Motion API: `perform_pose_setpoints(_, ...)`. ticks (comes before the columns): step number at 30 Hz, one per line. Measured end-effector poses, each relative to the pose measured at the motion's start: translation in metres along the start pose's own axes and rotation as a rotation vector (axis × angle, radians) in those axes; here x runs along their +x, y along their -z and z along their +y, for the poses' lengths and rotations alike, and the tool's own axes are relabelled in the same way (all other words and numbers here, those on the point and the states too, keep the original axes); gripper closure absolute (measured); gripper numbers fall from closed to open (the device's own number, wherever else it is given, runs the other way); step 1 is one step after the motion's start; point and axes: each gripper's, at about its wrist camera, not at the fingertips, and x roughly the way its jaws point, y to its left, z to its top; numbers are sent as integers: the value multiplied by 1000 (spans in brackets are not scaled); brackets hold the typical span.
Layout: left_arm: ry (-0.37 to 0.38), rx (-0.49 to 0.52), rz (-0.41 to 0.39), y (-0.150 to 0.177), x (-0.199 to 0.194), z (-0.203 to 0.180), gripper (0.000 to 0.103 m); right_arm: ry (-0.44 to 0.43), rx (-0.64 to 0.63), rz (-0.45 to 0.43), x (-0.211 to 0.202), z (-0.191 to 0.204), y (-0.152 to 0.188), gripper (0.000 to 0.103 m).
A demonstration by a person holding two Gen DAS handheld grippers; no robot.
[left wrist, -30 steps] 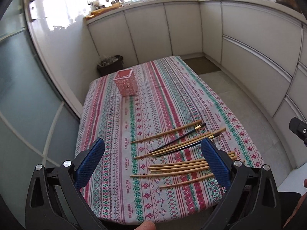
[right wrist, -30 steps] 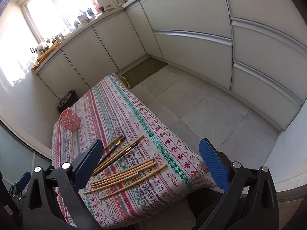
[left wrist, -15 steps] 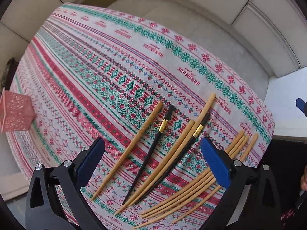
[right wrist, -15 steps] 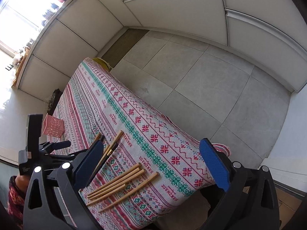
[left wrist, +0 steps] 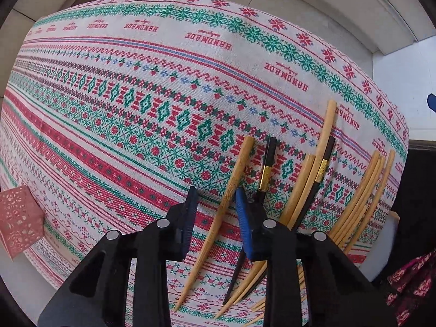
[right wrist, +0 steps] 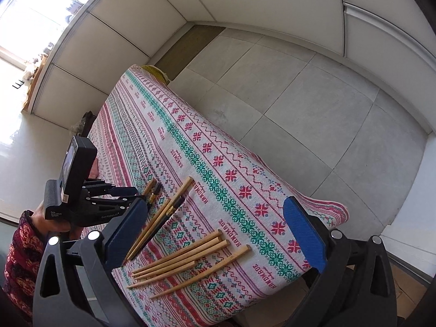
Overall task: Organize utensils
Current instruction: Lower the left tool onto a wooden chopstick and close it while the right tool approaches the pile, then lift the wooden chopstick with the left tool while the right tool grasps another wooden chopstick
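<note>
Several wooden and black chopsticks lie on the patterned tablecloth (left wrist: pixel 136 87). My left gripper (left wrist: pixel 215 200) is low over the cloth, jaws partly closed, straddling the leftmost wooden chopstick (left wrist: pixel 231 188); the pads do not touch it. A black chopstick with a gold band (left wrist: pixel 265 171) lies just right of the right pad. A pink perforated holder (left wrist: pixel 16 218) stands at the far left. In the right wrist view my right gripper (right wrist: pixel 215 227) is wide open and empty above a bundle of wooden chopsticks (right wrist: pixel 188 256); the left gripper (right wrist: pixel 114 193) shows at left.
More wooden chopsticks (left wrist: pixel 365 196) lie near the table's right edge. Tiled floor (right wrist: pixel 299 95) and white cabinets (right wrist: pixel 136 19) surround the table. The person's patterned sleeve (right wrist: pixel 19 248) is at lower left.
My left gripper dropped close to the cloth and its jaws narrowed around the leftmost wooden chopstick. The right gripper moved slightly nearer the table, still wide open.
</note>
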Motion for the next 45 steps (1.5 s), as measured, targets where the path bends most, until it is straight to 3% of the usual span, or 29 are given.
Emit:
perform_pose_setpoints(2,0,27,1,3,5,-8,85,3,5,2,1,1,0,6)
perform_pose_setpoints(5,3,42,-7,8,10,-18,85,0,18,6,3,2,0,6)
perform_pose_setpoints(9,-14,39,-43,14,7,-31,95,-72,110,76,17,-1,-2,6)
perform_pose_setpoints(12,-13,-31,-114,29,6,-37,97,-136,193,170,38,6,-8,6)
perform_pose_setpoints(17,19,-227,-312,82,-25,-17,97,-224,319,329,83,26,-22,11)
perform_pose_setpoints(21,46,-357,-537,141,-71,-5,97,-153,328,373,113,44,-26,33)
perform_pose_setpoints(24,13,-413,-660,174,-99,-2,97,-105,302,364,126,59,-28,52)
perform_pose_setpoints(27,-10,-431,-761,193,-130,12,97,-23,286,367,138,68,-26,66)
perform_pose_setpoints(29,-22,-432,-819,205,-148,11,97,37,265,370,144,72,-27,67)
perform_pose_setpoints(35,-25,-456,-906,228,-181,27,97,154,208,362,156,93,-31,65)
perform_pose_setpoints(37,-31,-480,-913,233,-183,30,97,196,175,352,161,101,-34,80)
perform_pose_setpoints(38,-37,-492,-918,236,-186,29,97,218,156,339,163,104,-36,92)
perform_pose_setpoints(43,-37,-565,-946,244,-192,38,97,204,88,297,164,108,-37,92)
perform_pose_setpoints(45,-42,-600,-958,249,-196,40,97,159,91,278,163,110,-35,93)
